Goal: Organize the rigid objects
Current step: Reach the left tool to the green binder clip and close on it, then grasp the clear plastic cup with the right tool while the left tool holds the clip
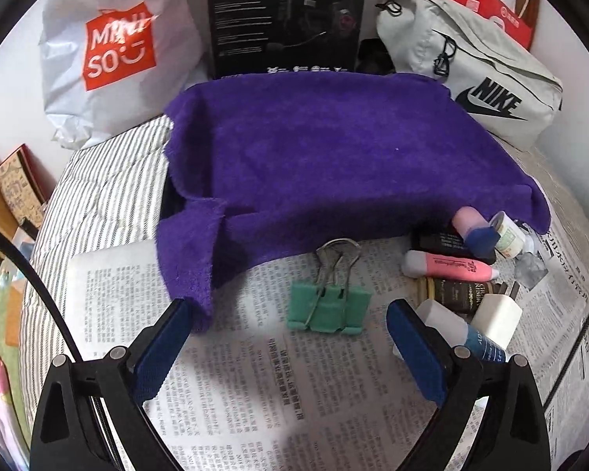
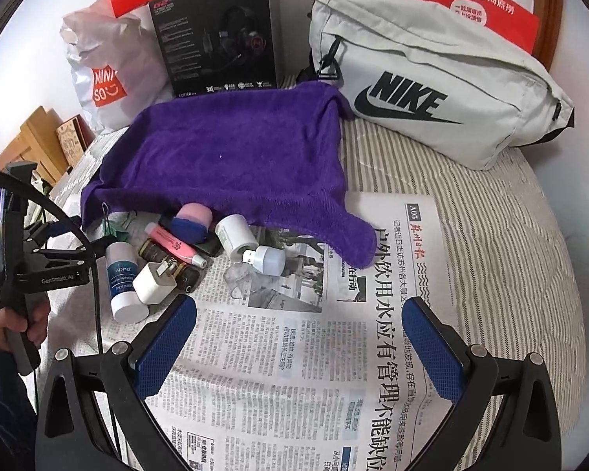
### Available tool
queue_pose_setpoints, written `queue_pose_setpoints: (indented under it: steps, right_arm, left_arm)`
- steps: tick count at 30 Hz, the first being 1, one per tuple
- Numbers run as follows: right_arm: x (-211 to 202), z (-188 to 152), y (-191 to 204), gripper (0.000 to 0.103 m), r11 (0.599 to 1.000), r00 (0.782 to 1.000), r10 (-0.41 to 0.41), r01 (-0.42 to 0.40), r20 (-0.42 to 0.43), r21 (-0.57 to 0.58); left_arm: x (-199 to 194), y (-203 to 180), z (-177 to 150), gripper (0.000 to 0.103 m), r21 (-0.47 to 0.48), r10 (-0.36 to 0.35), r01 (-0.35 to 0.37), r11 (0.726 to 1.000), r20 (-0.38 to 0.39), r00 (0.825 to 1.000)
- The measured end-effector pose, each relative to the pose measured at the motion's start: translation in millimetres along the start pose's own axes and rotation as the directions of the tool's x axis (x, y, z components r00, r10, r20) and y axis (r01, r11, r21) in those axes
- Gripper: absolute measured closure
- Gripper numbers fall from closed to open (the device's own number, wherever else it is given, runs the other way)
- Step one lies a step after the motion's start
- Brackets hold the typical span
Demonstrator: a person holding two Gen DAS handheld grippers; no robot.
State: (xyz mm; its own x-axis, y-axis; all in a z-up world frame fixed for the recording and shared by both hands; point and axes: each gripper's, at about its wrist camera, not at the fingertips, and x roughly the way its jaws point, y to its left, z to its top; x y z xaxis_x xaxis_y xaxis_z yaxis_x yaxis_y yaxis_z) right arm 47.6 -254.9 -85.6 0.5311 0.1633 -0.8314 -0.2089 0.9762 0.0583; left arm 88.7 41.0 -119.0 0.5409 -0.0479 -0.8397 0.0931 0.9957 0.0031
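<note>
A green binder clip [image 1: 330,308] lies on the newspaper [image 1: 255,392] just ahead of my open left gripper [image 1: 290,349], between the lines of its fingers. To its right is a pile: a pink highlighter [image 1: 451,269], a white charger [image 1: 496,320], a blue-and-white tube [image 1: 467,337] and a pink bottle [image 1: 471,223]. A purple towel [image 1: 314,165] lies behind them. My right gripper [image 2: 298,349] is open over bare newspaper [image 2: 294,373], with the pile to its upper left: the tube [image 2: 121,282], charger [image 2: 155,282], highlighter [image 2: 174,245], a white bottle [image 2: 235,235] and a USB light [image 2: 269,259].
A grey Nike bag [image 2: 432,90], a black headset box [image 2: 220,35], a Miniso bag [image 1: 114,51] and a red paper bag [image 2: 479,4] line the back wall. Striped bedding [image 2: 502,235] surrounds the paper. A hand [image 2: 31,322] holds the left tool at the left edge.
</note>
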Motion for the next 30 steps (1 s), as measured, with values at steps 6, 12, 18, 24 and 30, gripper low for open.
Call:
queue_pose_setpoints:
  steps: [6, 12, 18, 24, 30]
  right_arm:
    - [6.1, 0.5, -2.9, 0.000, 1.000, 1.000, -0.003, 0.003, -0.015, 0.003]
    - [6.2, 0.1, -4.4, 0.000, 1.000, 1.000, -0.010, 0.010, -0.017, 0.001]
    - [8.3, 1.0, -4.4, 0.000, 1.000, 1.000, -0.013, 0.013, -0.023, -0.001]
    - [11.9, 0.0, 0.9, 0.000, 1.000, 0.999, -0.011, 0.010, -0.032, -0.023]
    - [14.6, -0.8, 0.9, 0.000, 1.000, 0.999, -0.008, 0.007, -0.039, -0.024]
  left_arm:
    - [1.7, -1.4, 2.1, 0.007, 0.016, -0.026, 0.025, 1.000, 0.015, 1.000]
    - [7.1, 1.8, -0.8, 0.022, 0.044, -0.040, 0.040, 0.998, -0.005, 0.999]
    - [12.5, -6.5, -1.6, 0.025, 0.084, -0.040, 0.041, 0.996, -0.015, 0.999]
    - [10.9, -11.5, 0.4, 0.053, 0.078, -0.053, 0.052, 0.996, 0.011, 0.999]
    - [0.6, -1.4, -6.9, 0.064, 0.037, -0.095, 0.094, 0.995, 0.012, 0.995]
